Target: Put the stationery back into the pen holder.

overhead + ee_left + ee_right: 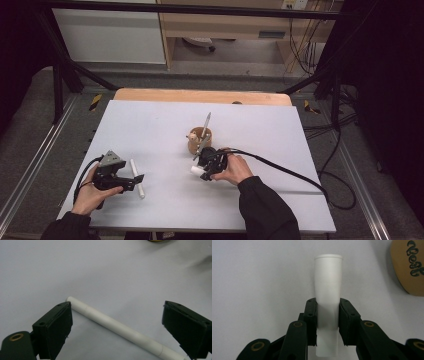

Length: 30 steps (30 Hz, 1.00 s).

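Looking down from the high view, the left gripper (pixel 131 180) sits low on the pale grey table sheet (pixel 150 130) next to a long white plastic pen (pixel 137 185), while the right gripper (pixel 206 171) holds a short white cap-like tube (pixel 196 170) just in front of a small round wooden pen holder (pixel 199 141). Left gripper view: jaws spread wide, pen (pixel 117 328) lying loose between them, nothing squeezed. Right gripper view: both pads clamped tight on the white tube (pixel 328 290), wooden holder (pixel 409 267) off at the edge.
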Each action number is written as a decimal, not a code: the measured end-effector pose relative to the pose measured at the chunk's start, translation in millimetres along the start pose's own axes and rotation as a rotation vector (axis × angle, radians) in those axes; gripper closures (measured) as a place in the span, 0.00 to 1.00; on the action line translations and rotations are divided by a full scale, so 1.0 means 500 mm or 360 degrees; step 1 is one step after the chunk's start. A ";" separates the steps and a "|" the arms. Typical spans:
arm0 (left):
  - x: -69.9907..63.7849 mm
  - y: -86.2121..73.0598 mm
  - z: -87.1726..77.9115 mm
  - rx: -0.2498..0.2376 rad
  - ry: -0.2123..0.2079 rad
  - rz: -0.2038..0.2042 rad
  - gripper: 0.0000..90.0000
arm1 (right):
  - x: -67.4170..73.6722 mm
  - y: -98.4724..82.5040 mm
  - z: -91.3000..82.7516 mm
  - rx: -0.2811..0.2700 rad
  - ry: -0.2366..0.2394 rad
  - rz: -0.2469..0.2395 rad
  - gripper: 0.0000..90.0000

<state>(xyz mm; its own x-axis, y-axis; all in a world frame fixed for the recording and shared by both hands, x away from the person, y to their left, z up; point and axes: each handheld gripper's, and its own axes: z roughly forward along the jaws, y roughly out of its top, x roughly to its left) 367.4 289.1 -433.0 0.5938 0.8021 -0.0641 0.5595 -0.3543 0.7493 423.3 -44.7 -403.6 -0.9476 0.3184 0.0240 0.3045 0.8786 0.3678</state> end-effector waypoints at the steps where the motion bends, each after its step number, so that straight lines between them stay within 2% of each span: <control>1: 0.000 0.000 0.000 -0.0001 -0.0001 -0.0001 0.11 | 0.000 0.000 -0.005 -0.0010 -0.0010 0.0002 0.79; 6: 0.000 0.000 -0.001 -0.0002 0.0000 -0.0003 0.11 | 0.001 -0.004 -0.023 -0.0058 -0.0028 0.0008 0.79; 8: 0.000 0.000 -0.001 -0.0003 0.0000 -0.0005 0.11 | 0.004 -0.005 -0.031 -0.0078 -0.0056 -0.0013 0.79; 10: 0.000 0.000 -0.001 -0.0003 -0.0001 -0.0004 0.11 | 0.005 -0.007 -0.040 -0.0093 -0.0050 -0.0016 0.79; 17: 0.001 0.000 -0.001 -0.0003 -0.0002 -0.0011 0.11 | 0.000 -0.022 -0.068 -0.0170 -0.0083 0.0011 0.79; 22: 0.000 0.000 -0.001 -0.0006 -0.0003 -0.0012 0.11 | -0.004 -0.038 -0.087 -0.0258 -0.0112 0.0064 0.79; 30: 0.002 -0.001 -0.002 -0.0006 0.0004 -0.0015 0.11 | -0.014 -0.072 -0.113 -0.0456 -0.0152 0.0170 0.79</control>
<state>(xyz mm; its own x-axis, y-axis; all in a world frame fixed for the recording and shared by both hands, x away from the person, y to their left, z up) 367.2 290.2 -432.9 0.5869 0.8067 -0.0692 0.5629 -0.3452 0.7510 413.8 -98.8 -364.3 -0.8943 0.4474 -0.0055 0.3496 0.7065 0.6153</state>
